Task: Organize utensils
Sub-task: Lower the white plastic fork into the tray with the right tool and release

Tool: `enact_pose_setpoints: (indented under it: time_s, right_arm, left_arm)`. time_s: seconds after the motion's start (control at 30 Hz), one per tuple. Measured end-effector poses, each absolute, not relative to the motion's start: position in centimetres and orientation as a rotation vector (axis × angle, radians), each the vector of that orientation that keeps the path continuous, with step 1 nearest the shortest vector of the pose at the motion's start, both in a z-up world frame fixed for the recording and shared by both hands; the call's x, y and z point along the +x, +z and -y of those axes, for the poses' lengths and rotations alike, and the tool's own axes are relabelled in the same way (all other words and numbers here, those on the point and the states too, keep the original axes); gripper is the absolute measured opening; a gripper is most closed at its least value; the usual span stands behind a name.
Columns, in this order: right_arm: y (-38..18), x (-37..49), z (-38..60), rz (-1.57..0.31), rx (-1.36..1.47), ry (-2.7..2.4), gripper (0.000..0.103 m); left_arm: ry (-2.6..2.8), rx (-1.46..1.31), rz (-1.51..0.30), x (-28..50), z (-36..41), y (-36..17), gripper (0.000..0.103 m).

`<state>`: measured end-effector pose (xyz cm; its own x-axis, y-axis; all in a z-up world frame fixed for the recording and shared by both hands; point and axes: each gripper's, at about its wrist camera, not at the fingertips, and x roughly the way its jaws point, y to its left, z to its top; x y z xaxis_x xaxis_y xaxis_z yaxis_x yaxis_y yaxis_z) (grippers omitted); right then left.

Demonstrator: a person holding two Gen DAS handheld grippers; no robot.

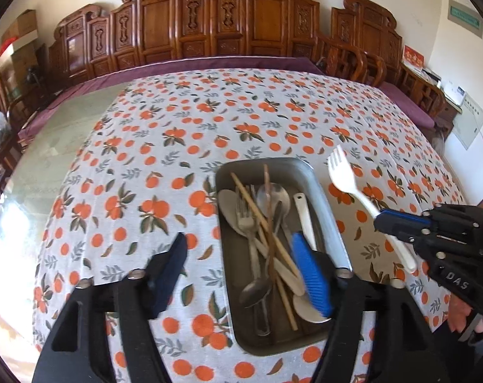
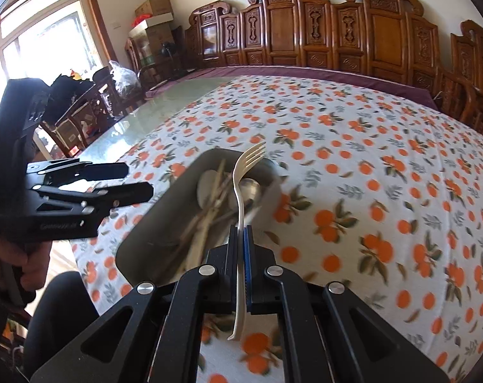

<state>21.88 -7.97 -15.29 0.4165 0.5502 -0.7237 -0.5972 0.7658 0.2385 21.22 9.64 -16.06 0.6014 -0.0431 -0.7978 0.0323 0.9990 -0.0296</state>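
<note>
Fork (image 1: pixel 353 188) aloft, white plastic, pinched mid-handle in the right gripper (image 2: pixel 240 233), tines up, tilted down over the tablecloth (image 1: pixel 145 166) right of the metal tray (image 1: pixel 324 204). Left gripper (image 1: pixel 244 255) gapes empty above the tray's near end.

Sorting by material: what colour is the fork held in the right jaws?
White plastic fork, clearest in the left wrist view.

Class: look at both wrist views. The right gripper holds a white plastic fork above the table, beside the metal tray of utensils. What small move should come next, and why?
Probably carry the white fork a little further clear of the metal tray and lower it toward the bare tablecloth. The right gripper is shut on its handle, already lifted out, and the left gripper is open and empty over the tray.
</note>
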Motion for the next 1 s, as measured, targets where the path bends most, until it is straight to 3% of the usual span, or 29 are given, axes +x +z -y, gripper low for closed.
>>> enact_pose_setpoints:
  time_s: [0.13, 1.0]
  right_arm:
    - [-15.9, 22.4, 5.8, -0.914, -0.047, 0.723, 0.005]
    - [-19.3, 23.4, -1.6, -1.025, -0.021, 0.666, 0.008]
  left_arm:
    - [-0.027, -0.037, -0.914, 20.7, -11.1, -15.9, 0.075]
    - [0.025, -0.072, -0.909, 19.3, -14.7, -15.7, 0.075]
